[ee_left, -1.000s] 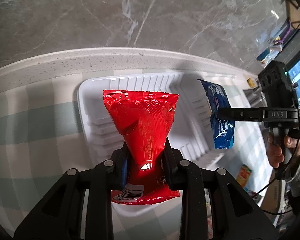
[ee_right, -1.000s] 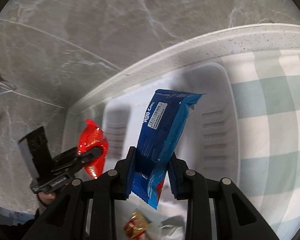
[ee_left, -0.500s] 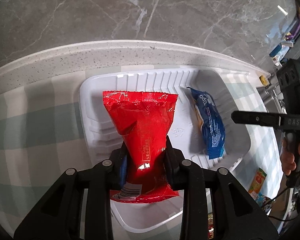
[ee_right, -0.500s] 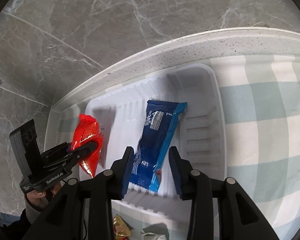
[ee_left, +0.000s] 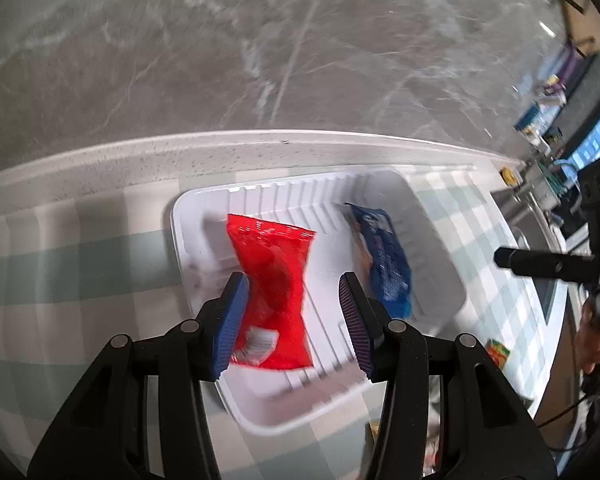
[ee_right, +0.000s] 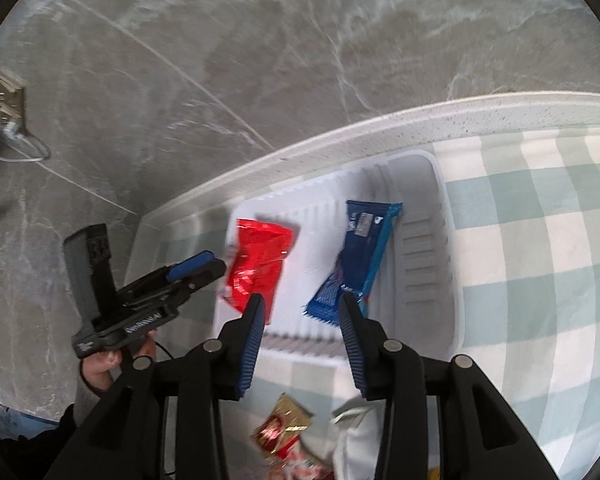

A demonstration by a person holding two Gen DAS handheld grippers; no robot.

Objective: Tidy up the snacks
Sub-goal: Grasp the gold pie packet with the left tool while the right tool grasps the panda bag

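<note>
A white ribbed tray (ee_left: 177, 224) stands on the checked cloth and holds two snacks. The red packet (ee_left: 274, 256) lies in its left half and the blue packet (ee_left: 386, 264) in its right half. My left gripper (ee_left: 291, 282) hovers over the red packet, its jaws opening, and the pads do not press on it. In the right wrist view the red packet (ee_right: 260, 260) and the blue packet (ee_right: 362, 252) rest in the tray (ee_right: 448, 256). My right gripper (ee_right: 301, 304) is above the tray's near edge, jaws opening, with nothing between them.
Several loose snacks (ee_right: 284, 430) and a white wrapper (ee_right: 354, 428) lie on the checked cloth (ee_right: 540, 280) in front of the tray. A yellow packet (ee_left: 497, 353) sits to the right. Behind the tray come a speckled white counter edge (ee_left: 260, 148) and a grey marble wall.
Both grippers let go: the blue packet dropped into the tray first, then the red one. Both hands pulled up and back, jaws spread wider.
</note>
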